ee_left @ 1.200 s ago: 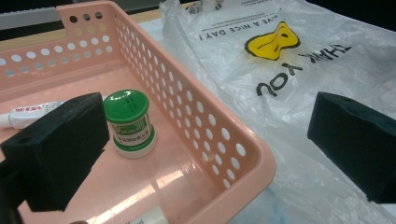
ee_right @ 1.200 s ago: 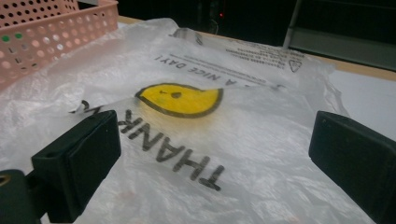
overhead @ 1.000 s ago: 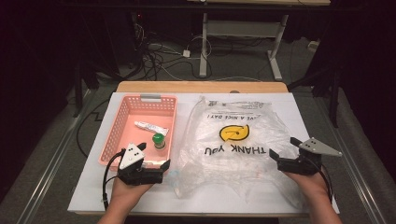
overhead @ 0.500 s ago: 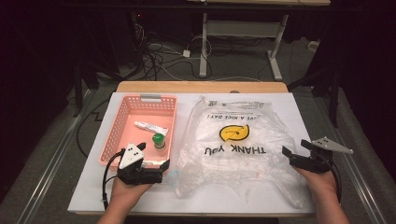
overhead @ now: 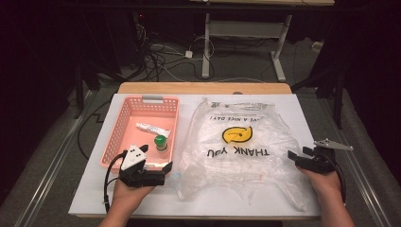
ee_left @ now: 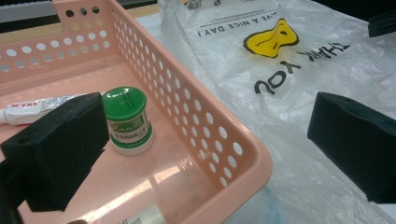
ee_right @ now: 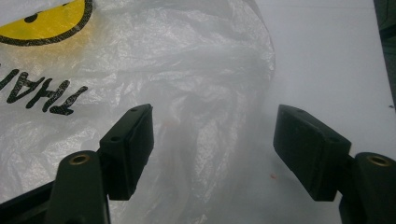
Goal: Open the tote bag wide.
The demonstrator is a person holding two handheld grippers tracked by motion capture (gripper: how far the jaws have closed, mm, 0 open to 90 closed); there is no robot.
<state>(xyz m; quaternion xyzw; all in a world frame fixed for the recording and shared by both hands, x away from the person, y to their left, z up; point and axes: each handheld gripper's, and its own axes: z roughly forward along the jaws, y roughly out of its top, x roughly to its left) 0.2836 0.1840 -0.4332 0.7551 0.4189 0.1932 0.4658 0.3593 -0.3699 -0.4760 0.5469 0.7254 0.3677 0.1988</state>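
Observation:
A clear plastic bag (overhead: 241,151) printed with a yellow smiley and "THANK YOU" lies flat on the white table top. Left of it stands a pink basket (overhead: 124,124) holding a green-lidded jar (overhead: 161,142) and a white tube (overhead: 152,128). My left gripper (overhead: 155,158) is open at the basket's near right corner (ee_left: 219,135), one jaw inside by the jar (ee_left: 127,119) and one over the bag (ee_left: 289,70). My right gripper (overhead: 299,152) is open at the bag's right edge. Its jaws have just been closing, with crumpled film (ee_right: 196,107) between them, untouched by the pads.
The white table top (overhead: 94,189) has bare room at the right of the bag (ee_right: 327,56) and along the near edge. A wooden strip (overhead: 203,88) marks the far edge. Beyond it are floor cables and a desk frame (overhead: 207,42). A second white item (ee_left: 144,217) lies at the basket's near end.
My right hand has shifted a little to the right beside the bag's right edge, and its jaws stand narrower. The left hand, basket and bag have not moved.

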